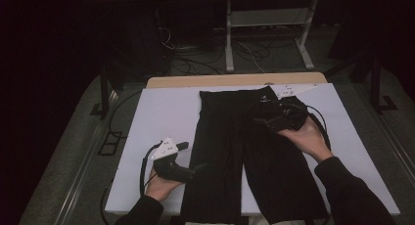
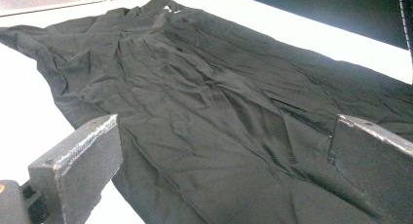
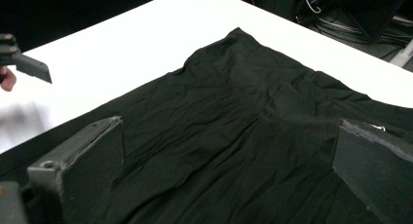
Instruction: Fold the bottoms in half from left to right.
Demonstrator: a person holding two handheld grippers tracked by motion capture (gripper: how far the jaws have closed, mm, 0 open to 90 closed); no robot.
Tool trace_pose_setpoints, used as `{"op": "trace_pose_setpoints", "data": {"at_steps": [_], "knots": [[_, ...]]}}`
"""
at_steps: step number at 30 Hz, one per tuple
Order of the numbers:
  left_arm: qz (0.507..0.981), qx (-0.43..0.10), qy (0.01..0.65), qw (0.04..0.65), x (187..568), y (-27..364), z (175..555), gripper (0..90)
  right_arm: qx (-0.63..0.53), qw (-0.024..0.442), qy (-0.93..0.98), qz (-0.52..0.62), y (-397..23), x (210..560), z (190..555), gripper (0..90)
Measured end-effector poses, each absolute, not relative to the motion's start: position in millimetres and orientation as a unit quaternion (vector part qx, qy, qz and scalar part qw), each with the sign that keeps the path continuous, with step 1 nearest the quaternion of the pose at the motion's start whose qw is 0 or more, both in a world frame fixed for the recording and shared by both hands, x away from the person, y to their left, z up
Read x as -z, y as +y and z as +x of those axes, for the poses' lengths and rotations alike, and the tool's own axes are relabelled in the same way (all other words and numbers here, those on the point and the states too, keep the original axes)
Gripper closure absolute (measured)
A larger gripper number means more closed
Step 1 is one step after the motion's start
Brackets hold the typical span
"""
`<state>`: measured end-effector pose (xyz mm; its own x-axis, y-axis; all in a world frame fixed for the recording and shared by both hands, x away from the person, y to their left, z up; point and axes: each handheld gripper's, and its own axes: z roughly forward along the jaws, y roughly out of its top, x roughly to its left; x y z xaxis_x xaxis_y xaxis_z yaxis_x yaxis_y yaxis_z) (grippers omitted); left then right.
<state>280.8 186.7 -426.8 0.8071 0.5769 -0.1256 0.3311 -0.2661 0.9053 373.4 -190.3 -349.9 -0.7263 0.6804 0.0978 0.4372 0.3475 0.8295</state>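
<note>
A pair of black shorts (image 1: 230,151) lies flat on the white table top (image 1: 161,112), waistband at the far end and both legs running toward the near edge. My left gripper (image 1: 195,157) hovers at the left leg's outer edge, open, nothing between its jaws. In the left gripper view the creased fabric (image 2: 209,87) spreads beneath the open left gripper (image 2: 224,129). My right gripper (image 1: 264,116) is over the upper right part near the waistband, open and empty. The right gripper view has the open right gripper (image 3: 229,129) above the cloth (image 3: 234,121), with the left gripper's jaw (image 3: 27,65) far left.
A wooden strip (image 1: 235,80) edges the table's far side. Beyond it, cables (image 1: 195,63) lie on the floor by a white stand's legs (image 1: 229,44). Bare white surface lies on either side of the shorts. A cable (image 1: 143,168) loops from the left gripper.
</note>
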Motion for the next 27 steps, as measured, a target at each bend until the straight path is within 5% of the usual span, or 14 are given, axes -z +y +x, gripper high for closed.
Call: {"op": "trace_pose_setpoints", "data": {"at_steps": [27], "knots": [[0.785, -0.113, 0.29, 0.536, 427.4, 188.9, 282.4, 0.0, -0.457, 0.124, 0.808, 0.351, -155.7, 355.7, 414.2, 0.0]]}}
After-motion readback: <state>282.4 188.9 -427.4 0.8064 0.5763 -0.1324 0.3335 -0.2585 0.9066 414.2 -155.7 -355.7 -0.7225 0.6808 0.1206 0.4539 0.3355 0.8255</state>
